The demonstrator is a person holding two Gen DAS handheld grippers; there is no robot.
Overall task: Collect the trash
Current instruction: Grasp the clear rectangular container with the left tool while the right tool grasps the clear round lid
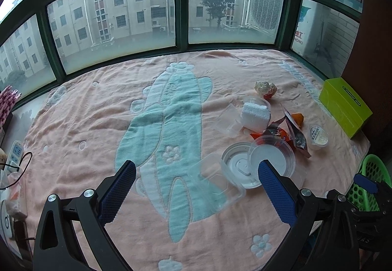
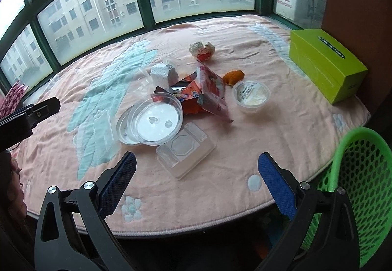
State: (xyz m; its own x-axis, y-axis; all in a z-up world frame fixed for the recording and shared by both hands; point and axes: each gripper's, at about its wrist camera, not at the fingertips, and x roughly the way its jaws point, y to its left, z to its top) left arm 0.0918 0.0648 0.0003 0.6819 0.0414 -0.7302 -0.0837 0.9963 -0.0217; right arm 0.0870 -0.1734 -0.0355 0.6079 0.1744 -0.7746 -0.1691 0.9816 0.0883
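Trash lies in a pile on the pink towel-covered table [image 2: 245, 148]: a clear square tray [image 2: 186, 149], a round clear lid [image 2: 158, 120], red snack wrappers [image 2: 210, 94], a sealed pudding cup [image 2: 251, 95], an orange peel [image 2: 234, 77], a white foam block [image 2: 163, 73] and a crumpled wrapper [image 2: 202, 50]. My right gripper [image 2: 197, 165] is open and empty, just in front of the clear tray. My left gripper [image 1: 197, 170] is open and empty above a clear rectangular tray [image 1: 215, 182], left of the round lids [image 1: 269, 158]. A green perforated basket [image 2: 362, 187] stands off the table's right edge.
A green tissue box [image 2: 325, 62] sits at the table's far right. Windows with a dark green frame [image 1: 181, 8] run along the back. A power strip with a cable [image 1: 16, 155] and bags lie at the left edge. The left gripper shows in the right wrist view [image 2: 36, 111].
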